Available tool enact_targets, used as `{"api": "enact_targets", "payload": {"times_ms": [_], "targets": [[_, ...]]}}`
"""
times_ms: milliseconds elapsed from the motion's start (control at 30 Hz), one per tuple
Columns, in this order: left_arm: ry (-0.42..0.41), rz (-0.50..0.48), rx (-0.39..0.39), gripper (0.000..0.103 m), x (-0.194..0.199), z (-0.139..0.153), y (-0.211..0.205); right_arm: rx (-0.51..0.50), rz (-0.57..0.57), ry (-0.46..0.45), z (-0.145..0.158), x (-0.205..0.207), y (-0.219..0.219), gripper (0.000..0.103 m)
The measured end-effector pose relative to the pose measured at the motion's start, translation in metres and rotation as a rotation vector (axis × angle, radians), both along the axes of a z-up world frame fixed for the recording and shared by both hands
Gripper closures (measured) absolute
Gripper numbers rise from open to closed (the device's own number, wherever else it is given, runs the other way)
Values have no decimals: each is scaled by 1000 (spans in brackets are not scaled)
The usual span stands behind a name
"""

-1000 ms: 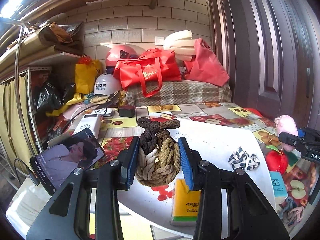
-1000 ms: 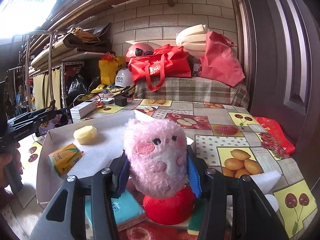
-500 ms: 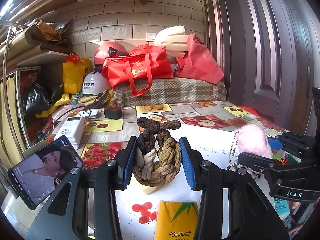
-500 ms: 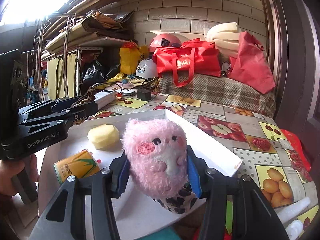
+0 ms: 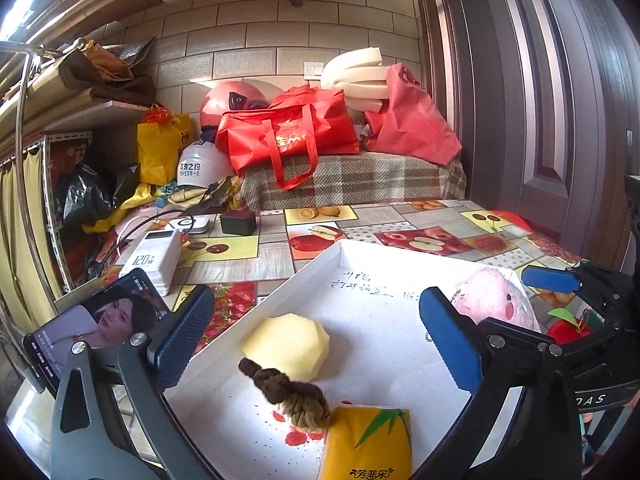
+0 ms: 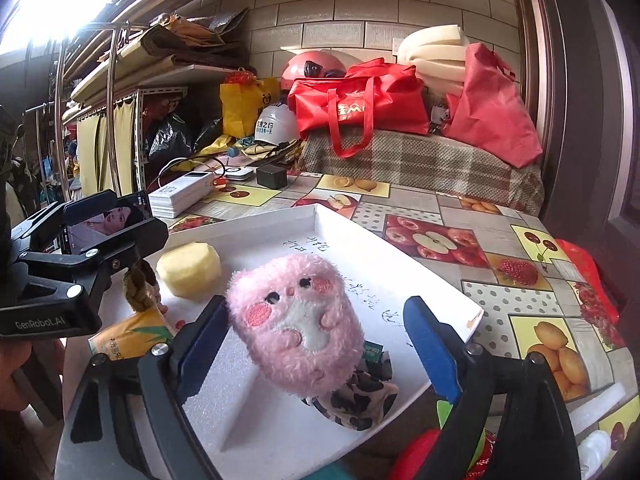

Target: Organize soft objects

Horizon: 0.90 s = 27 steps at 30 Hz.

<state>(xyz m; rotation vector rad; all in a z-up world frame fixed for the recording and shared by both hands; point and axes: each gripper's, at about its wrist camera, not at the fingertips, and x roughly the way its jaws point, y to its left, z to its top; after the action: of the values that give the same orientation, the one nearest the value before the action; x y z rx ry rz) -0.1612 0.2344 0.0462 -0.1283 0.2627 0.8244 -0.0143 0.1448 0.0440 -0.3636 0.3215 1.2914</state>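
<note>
Left wrist view: left hand-held gripper [image 5: 316,342] hovering wide open, gripping nothing. Braided rope toy [image 5: 291,396] lying in white tray [image 5: 308,276] at 6 o'clock between fingers, touching yellow sponge [image 5: 287,346] and tissue pack [image 5: 368,444], pack cut off by frame.

Right wrist view: right hand-held gripper [image 6: 320,344] standing open; pink plush [image 6: 296,322] leaning against left finger, clear of right, sitting atop spotted cloth [image 6: 356,400], cloth half hidden.

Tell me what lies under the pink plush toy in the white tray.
A black-and-white patterned cloth pokes out beneath the pink plush toy, with a small green tag beside it. Its remainder is covered.
</note>
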Motion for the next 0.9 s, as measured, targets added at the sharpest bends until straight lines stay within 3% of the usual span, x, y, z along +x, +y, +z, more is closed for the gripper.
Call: {"api": "enact_targets", "payload": {"times_ms": [100, 533, 900], "targets": [[15, 11, 6, 0, 2, 0, -1, 18, -10, -1, 1, 1, -2, 0], [-14, 80, 12, 0, -9, 1, -2, 112, -58, 27, 6, 7, -26, 0], [-18, -27, 18, 0, -13, 1, -29, 101, -53, 63, 5, 11, -107, 0]]}}
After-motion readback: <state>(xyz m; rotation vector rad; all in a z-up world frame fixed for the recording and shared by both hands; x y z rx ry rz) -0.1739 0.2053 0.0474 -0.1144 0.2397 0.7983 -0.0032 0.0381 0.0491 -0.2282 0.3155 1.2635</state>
